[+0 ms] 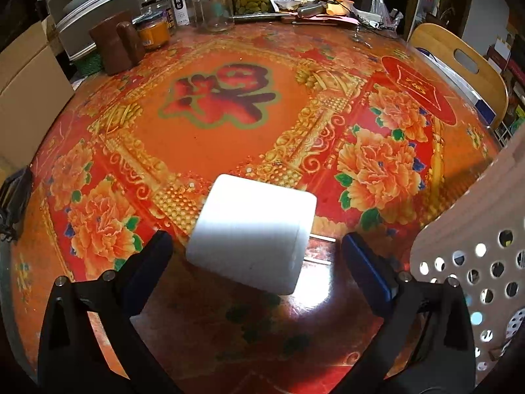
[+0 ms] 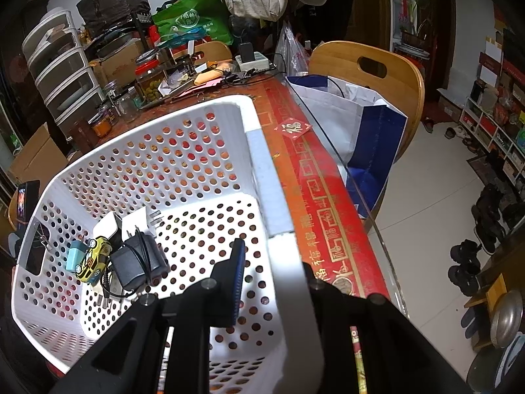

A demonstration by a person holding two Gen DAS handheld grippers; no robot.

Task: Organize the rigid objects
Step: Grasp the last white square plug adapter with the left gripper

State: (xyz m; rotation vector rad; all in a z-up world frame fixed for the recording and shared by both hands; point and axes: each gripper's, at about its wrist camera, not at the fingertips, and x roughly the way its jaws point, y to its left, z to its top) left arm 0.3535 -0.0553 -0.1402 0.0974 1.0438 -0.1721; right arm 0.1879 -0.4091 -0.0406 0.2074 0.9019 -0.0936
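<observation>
White block (image 1: 251, 234) | between open left tool (image 1: 256, 256) fingers | untouched

A plain white block (image 1: 251, 239) lies on a red-and-orange floral tablecloth (image 1: 229, 124); the white basket (image 2: 262, 164) is dotted with holes.

A red paper diamond (image 2: 292, 128) on the table reads "福".

Left claw (image 1: 256, 249): matte black angular arms, silver round screws at pivots, dark blue ribbed pads (image 1: 367, 266). Right claw (image 2: 274, 264): same black frame, silver screws, blue ribbed pad.
</observation>
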